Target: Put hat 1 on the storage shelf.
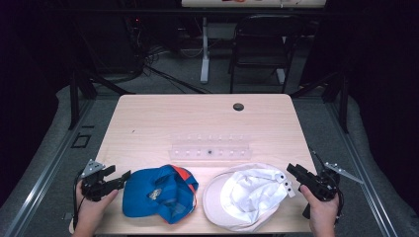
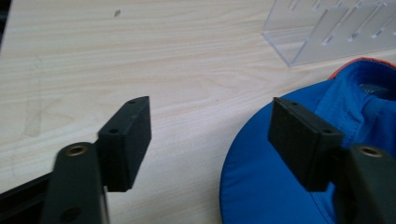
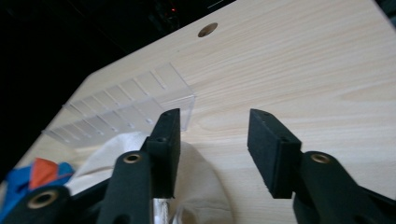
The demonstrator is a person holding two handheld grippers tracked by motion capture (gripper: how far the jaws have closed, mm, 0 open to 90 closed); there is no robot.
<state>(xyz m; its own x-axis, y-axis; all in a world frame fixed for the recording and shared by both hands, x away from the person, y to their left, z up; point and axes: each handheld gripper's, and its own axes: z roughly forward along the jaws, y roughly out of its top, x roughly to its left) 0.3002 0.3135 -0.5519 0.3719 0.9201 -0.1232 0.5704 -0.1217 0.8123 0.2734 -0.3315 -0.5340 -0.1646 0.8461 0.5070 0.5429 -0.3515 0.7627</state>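
A blue cap with orange trim (image 1: 160, 192) lies upside down near the table's front edge, left of centre, and its blue brim (image 2: 271, 186) is seen close up in the left gripper view. A white cap (image 1: 247, 195) lies upside down to its right, its cloth (image 3: 196, 186) seen under the right gripper's jaws. My left gripper (image 1: 121, 177) is open just left of the blue cap, nothing between its jaws (image 2: 210, 140). My right gripper (image 1: 291, 172) is open at the white cap's right edge, and its jaws (image 3: 212, 149) hold nothing.
A clear plastic rack (image 1: 210, 148) with slots stands across the middle of the light wooden table (image 1: 197, 116), behind both caps. A round cable hole (image 1: 238, 106) sits near the far edge. Beyond the table stand a black folding chair (image 1: 262, 47) and a white stand leg.
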